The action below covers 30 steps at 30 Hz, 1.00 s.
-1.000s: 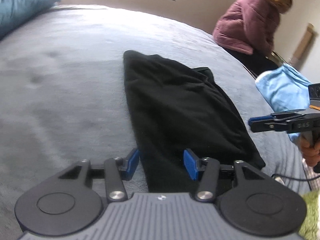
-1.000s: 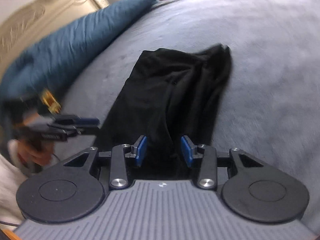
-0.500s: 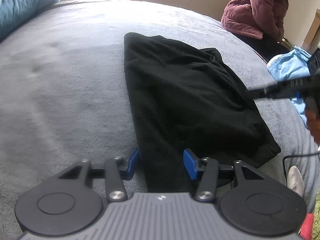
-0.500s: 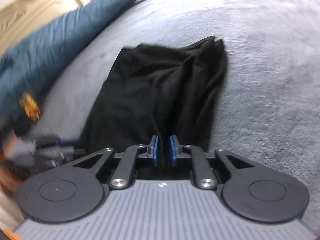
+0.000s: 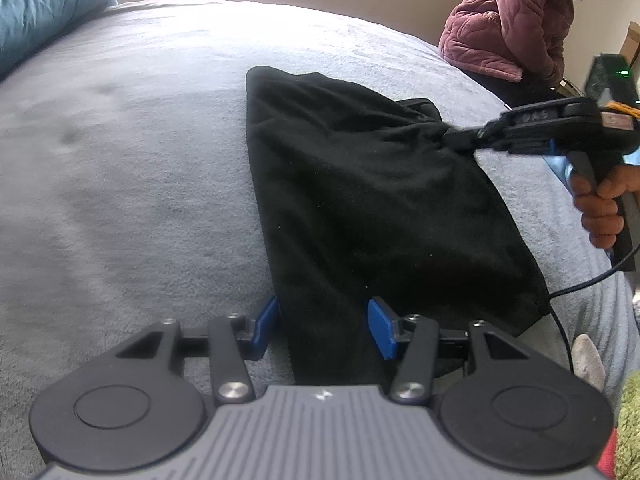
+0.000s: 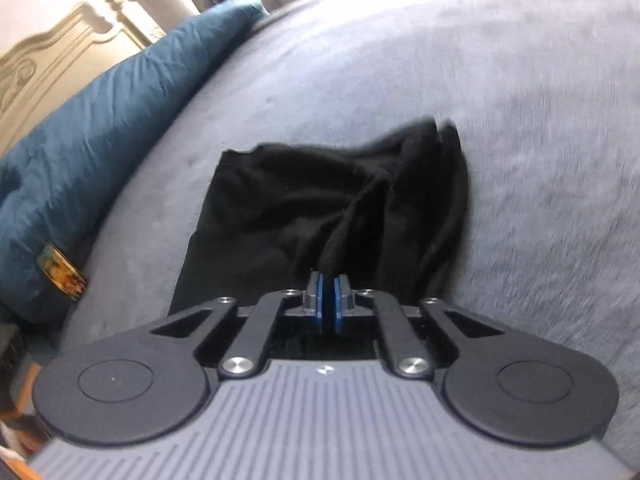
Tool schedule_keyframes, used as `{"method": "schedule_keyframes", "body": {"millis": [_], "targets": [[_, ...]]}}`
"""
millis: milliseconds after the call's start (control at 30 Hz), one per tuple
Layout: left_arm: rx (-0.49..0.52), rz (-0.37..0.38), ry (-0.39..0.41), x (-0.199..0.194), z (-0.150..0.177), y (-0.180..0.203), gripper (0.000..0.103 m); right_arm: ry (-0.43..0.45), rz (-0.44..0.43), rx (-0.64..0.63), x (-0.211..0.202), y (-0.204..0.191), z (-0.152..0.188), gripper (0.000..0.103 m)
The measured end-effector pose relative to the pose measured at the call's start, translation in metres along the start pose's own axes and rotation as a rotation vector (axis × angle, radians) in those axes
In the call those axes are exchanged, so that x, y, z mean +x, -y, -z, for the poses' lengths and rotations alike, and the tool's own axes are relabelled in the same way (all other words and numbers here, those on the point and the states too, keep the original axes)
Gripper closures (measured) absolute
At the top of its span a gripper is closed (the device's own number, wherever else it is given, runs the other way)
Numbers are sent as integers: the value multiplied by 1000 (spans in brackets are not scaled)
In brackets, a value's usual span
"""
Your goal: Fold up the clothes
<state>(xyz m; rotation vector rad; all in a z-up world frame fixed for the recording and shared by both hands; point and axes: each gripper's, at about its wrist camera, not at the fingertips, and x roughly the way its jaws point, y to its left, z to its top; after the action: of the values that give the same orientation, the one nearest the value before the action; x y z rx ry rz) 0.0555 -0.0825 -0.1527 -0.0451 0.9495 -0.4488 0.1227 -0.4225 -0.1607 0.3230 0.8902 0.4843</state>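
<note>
Right wrist view: the right gripper [image 6: 328, 300] is pinching a bunched ridge of the black garment [image 6: 304, 208] between its blue pads, jaws pressed together with only cloth between them. The fabric is rising in a taut ridge from the jaws toward the far edge of the garment.

Left wrist view: the same garment [image 5: 360, 184] is lying lengthwise on the grey bed [image 5: 120, 168], roughly flattened, narrow end toward the camera. The left gripper [image 5: 326, 326] is hanging just over the near end, jaws spread, straddling the cloth; the left pad sits at the garment's left edge, the other over the cloth. Not gripping anything, as far as can be told. The right gripper [image 5: 456, 138] is showing from the side at the garment's right edge, a hand [image 5: 604, 204] wrapped on its handle, cable trailing down.

Teal pillow [image 6: 100, 132] at the head of the bed; a person in a pink quilted jacket [image 5: 516, 24] sitting beyond the far side.

Step in hand, by my reading: securing two hold points before a fold, one taken, one pending. Next move likely calls for the left jaws to drop and close on the near edge, catching all layers, then both hands lifting evenly so the cloth does not drag or twist.
</note>
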Motion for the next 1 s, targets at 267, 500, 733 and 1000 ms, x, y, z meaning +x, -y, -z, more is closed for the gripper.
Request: {"method": "schedule_keyframes", "body": {"millis": [267,500,733,1000], "targets": [[20,12,12,2,1,-1,49,-12,236,-204,8,-13,8,97],[28,32,18,1,3,-3,48,60,169,-98,-12,-10,-26,88],[51,45,26,-1,6,-2,48,-11,143,-20,20,11,-46,85],[50,64,29,-1,8,-7,47,-65,95,38,36,23,-43,92]]}}
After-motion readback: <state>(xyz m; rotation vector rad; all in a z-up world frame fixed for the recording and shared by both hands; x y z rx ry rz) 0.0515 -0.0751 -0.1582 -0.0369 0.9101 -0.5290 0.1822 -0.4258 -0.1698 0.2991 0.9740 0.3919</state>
